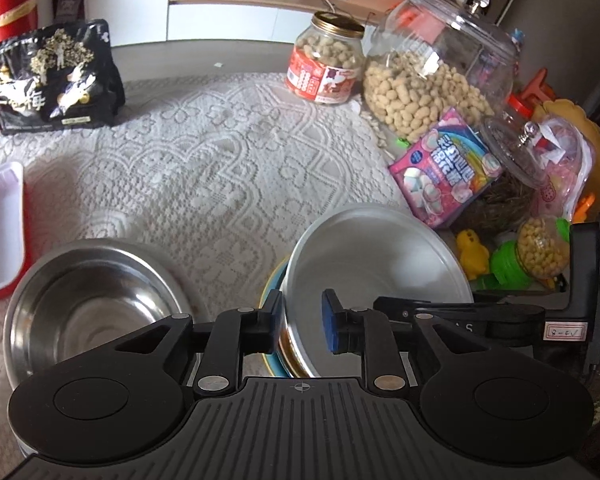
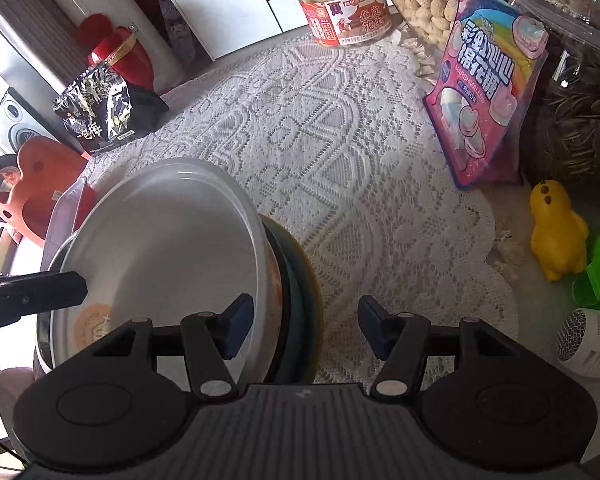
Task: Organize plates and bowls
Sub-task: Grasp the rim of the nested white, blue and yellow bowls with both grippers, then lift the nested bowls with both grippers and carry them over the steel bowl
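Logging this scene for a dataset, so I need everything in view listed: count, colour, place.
White enamel bowl: 1, tilted on blue plate.
Blue plate: 1, under it.
Steel bowl: 1, silver, front left.
Peanut jars: 2, clear, far right.
Pink marshmallow bag: 1, right.
Black snack bag: 1, far left.
Yellow duck toy: 1, right edge.
Lace tablecloth: 1, white.
Left hand-held gripper: straddling bowl rim.
Right hand-held gripper: open.

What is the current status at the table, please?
Left claw open astride white bowl rim. Right claw open. Bowl tilted on plate. Steel bowl beside.
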Motion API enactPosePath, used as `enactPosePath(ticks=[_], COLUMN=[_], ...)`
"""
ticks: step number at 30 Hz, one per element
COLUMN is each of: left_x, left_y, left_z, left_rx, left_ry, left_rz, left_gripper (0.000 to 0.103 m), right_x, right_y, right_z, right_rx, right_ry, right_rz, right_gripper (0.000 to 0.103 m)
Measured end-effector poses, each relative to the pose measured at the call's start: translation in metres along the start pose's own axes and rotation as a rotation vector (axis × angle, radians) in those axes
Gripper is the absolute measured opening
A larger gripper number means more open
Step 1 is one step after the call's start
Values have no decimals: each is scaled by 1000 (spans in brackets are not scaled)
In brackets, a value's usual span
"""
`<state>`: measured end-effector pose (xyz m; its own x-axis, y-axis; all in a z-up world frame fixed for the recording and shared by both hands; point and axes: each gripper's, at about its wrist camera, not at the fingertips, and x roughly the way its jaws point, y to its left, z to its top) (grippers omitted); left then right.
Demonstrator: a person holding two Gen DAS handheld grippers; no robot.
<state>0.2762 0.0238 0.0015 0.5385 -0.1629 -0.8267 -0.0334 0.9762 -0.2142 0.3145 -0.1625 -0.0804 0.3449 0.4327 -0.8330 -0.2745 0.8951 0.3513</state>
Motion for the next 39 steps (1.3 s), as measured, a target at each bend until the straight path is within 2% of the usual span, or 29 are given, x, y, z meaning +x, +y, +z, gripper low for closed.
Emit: enactPosePath(ticks=[2,4,9,10,12,18,22,27,30,35,37,39], left_x=[8,16,35,36,37,46,46,39,35,37,41,46], left_y=[-2,-2,5,5,3,9,4,-8,-13,-1,4,9], left_z=[2,2,1,1,1,1,1,-5,-7,-7,-7,-7], left_rx=[37,66,17,20,47,39,81,151,176,117,83,51], left_ry=[9,22,127,124,124,144,153,140,136,151,149,157], left_rz=[48,59,-27,-42,-68,-85,-40,38,78,66,34,-8], left_gripper=[24,30,32,39,46,42,34,35,40,48,44,46], right_x=[3,5,9,10,11,11,10,10,10,7,6,6], right_y=[-2,-3,-5,-6,-7,-8,-8,-9,-9,-6,-4,-4], right_z=[1,1,-1,-1,-2,-4,-4,-4,-5,-7,-8,-8], right_rx=[3,3,4,5,10,17,21,20,24,7,-1,-3], right_ry=[12,21,42,46,52,53,54,52,53,44,43,47], right_rz=[14,24,30,31,36,43,42,39,40,30,24,22], right_gripper=[59,59,59,59,59,59,59,59,59,59,59,59])
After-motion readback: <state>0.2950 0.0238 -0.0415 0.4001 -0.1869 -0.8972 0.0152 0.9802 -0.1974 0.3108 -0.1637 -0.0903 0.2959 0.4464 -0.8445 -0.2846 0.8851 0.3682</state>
